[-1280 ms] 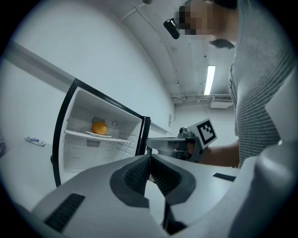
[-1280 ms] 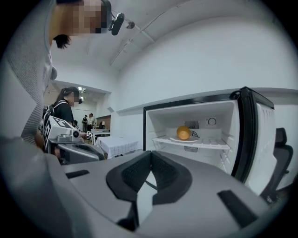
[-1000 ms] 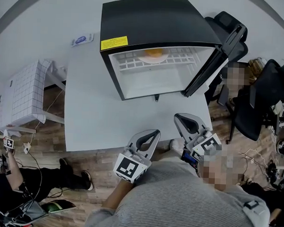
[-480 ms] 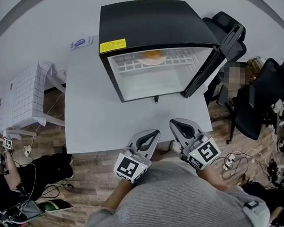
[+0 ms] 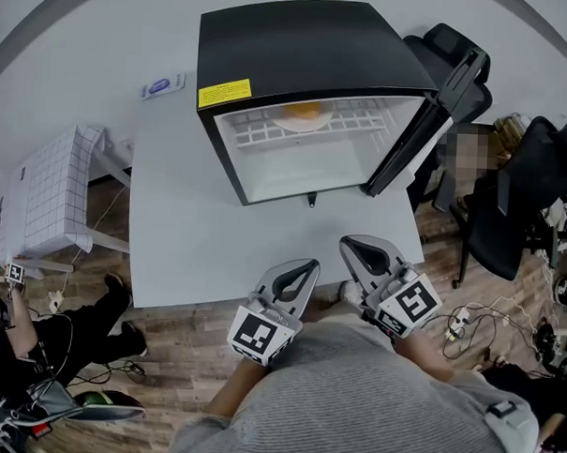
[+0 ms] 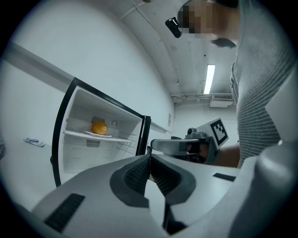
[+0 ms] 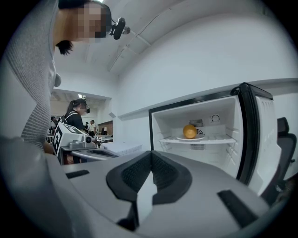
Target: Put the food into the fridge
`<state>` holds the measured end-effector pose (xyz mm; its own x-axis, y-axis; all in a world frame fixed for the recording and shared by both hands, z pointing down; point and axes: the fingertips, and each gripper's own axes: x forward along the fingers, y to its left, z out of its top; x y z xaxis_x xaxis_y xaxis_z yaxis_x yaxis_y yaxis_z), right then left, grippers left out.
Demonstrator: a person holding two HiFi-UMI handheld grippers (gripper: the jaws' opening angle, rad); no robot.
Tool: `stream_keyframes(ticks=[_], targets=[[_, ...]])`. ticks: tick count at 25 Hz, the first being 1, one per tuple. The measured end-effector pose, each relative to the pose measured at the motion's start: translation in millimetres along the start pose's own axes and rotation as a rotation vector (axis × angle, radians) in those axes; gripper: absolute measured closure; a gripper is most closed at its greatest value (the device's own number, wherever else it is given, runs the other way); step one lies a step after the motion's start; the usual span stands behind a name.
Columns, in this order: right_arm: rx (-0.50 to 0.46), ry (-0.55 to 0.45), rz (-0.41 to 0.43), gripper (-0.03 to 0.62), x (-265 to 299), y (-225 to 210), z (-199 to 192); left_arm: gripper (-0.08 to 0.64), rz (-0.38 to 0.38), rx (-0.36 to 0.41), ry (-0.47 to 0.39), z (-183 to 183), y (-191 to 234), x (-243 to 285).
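Jaws on the left gripper point(image 5: 309, 265) were squeezed shut on nothing, and the right gripper point(image 5: 351, 243) was the same. Both were at 6 o'clock by the smooth grey table point(image 5: 190, 226). At 12 o'clock, the round orange point(image 5: 305, 107) sat on a white plate point(image 5: 290, 123) inside the boxy black fridge point(image 5: 310, 39), whose door point(image 5: 424, 133) stood open.

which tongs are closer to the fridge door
Right. The right tongs lie at the table's near edge, just in front of the open fridge door. The left tongs sit beside them, further left of the door.
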<state>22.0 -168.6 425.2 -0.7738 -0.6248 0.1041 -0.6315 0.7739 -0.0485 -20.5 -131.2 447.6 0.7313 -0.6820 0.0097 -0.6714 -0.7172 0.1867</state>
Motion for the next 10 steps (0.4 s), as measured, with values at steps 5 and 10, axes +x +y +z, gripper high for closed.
stream_keyframes(ticks=[5,10], targets=[[-0.002,0.001,0.001,0.58,-0.5,-2.0,0.0,0.552,-0.001,0.003,-0.001,-0.4,-1.2,0.7],[-0.004,0.001,0.006,0.58,0.0,-3.0,-0.5,0.552,0.002,0.004,0.02,-4.3,-0.3,0.9]])
